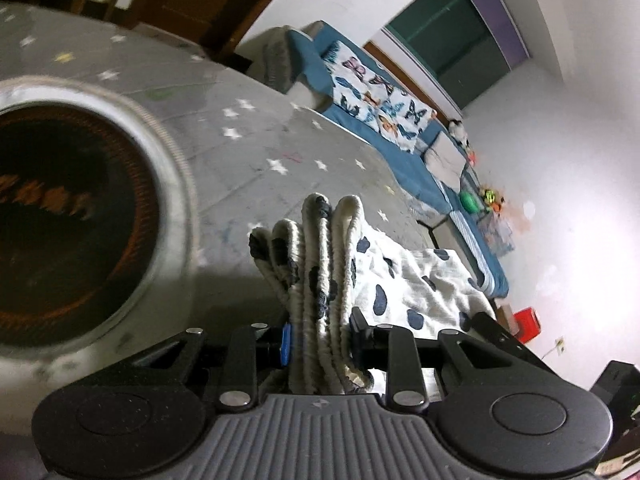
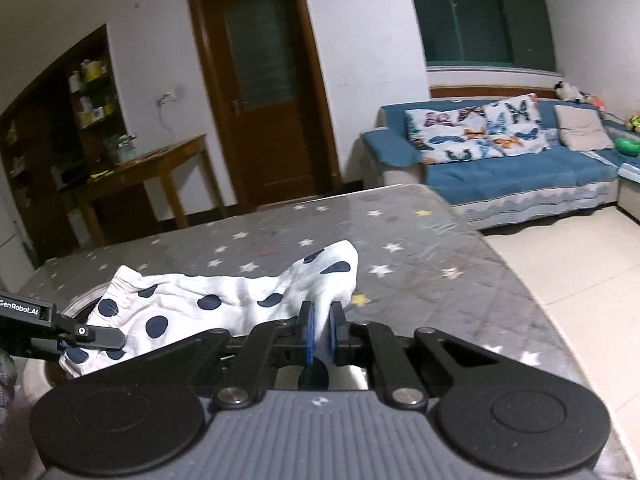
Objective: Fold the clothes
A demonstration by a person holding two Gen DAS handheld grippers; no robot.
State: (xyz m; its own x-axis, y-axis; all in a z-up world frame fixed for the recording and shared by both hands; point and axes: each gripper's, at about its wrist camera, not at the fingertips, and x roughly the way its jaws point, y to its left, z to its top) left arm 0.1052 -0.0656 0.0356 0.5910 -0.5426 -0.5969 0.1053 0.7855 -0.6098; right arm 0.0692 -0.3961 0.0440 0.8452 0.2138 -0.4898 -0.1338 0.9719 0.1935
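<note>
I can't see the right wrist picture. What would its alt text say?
The right gripper pinches one end of a white garment with dark blue dots above a grey star-patterned table, while the left gripper holds the elastic end at the left. Behind are a blue sofa and a brown door.

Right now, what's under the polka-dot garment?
The polka-dot garment hangs between the left hand-held gripper and the right hand-held gripper. Beneath it shows the star-print table and a round recessed heater; the spot directly under the cloth is hidden.
</note>
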